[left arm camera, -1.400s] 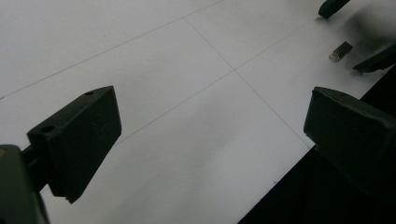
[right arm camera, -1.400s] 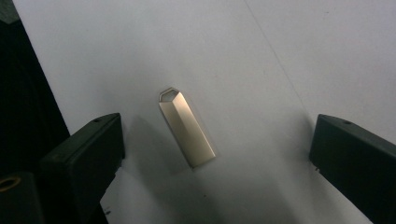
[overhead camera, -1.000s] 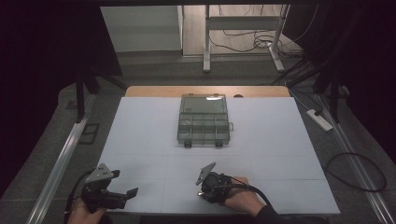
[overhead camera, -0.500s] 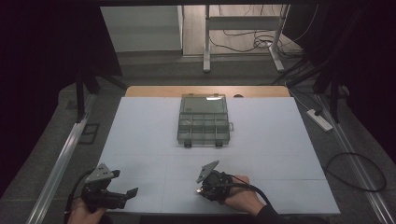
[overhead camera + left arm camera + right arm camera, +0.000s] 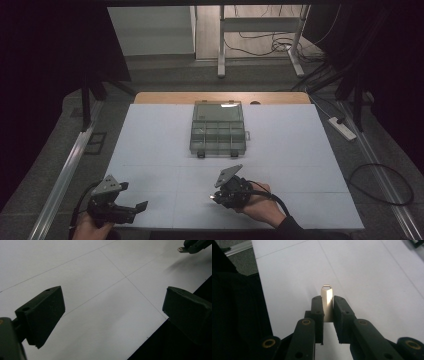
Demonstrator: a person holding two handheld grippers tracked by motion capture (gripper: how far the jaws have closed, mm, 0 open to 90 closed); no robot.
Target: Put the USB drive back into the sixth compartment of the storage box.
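Little has moved since the earlier frames: both hands hold their places at the near edge of the white worktop (image 5: pixel 300 150). Right tongs (image 5: pixel 327 302) clamp a small metal USB stick (image 5: pixel 327 298), its tip poking beyond the jaws. Left tongs (image 5: pixel 112 312) stand open, empty. A clear compartment box (image 5: pixel 218 127) lies well beyond, nothing between.

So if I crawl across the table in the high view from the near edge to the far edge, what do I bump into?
Left black two-jaw gripper → right gripper clamped on a small silvery metal piece → clear plastic compartment box → bare wooden table edge.
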